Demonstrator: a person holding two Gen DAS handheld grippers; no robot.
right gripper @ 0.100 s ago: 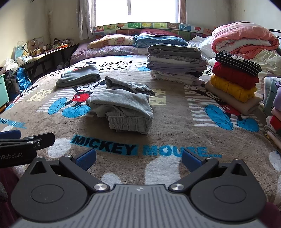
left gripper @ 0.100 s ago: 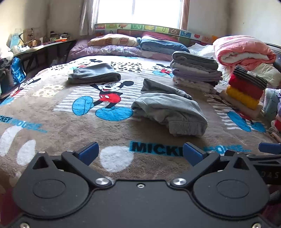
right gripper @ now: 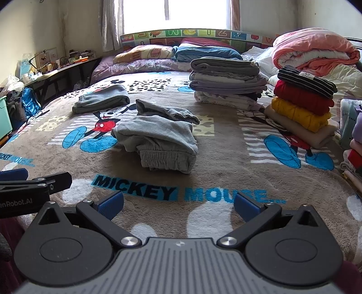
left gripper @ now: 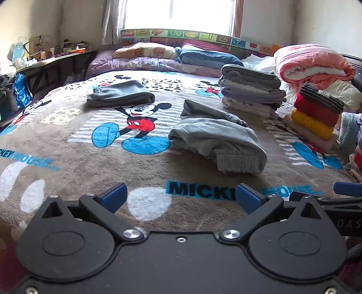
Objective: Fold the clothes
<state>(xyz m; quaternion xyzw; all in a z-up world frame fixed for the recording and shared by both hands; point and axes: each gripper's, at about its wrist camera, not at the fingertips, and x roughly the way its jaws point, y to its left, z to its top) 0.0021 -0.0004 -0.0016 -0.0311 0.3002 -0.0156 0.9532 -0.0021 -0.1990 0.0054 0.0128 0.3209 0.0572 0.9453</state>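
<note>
Cut off and unclear at the edges

The clothes pile (right gripper: 355, 158) at the right edge runs out of frame; items on the far cluttered surface (left gripper: 45, 56) are too small to identify; the window (left gripper: 178, 15) is blown out.

1. I read "MICKEY MOUSE..." in blue and black letters on the brown blanket (right gripper: 158, 214).
2. On the left gripper (right gripper: 13, 174), at the right view's edge, I read white "nRobot.AI", cut off.
</note>
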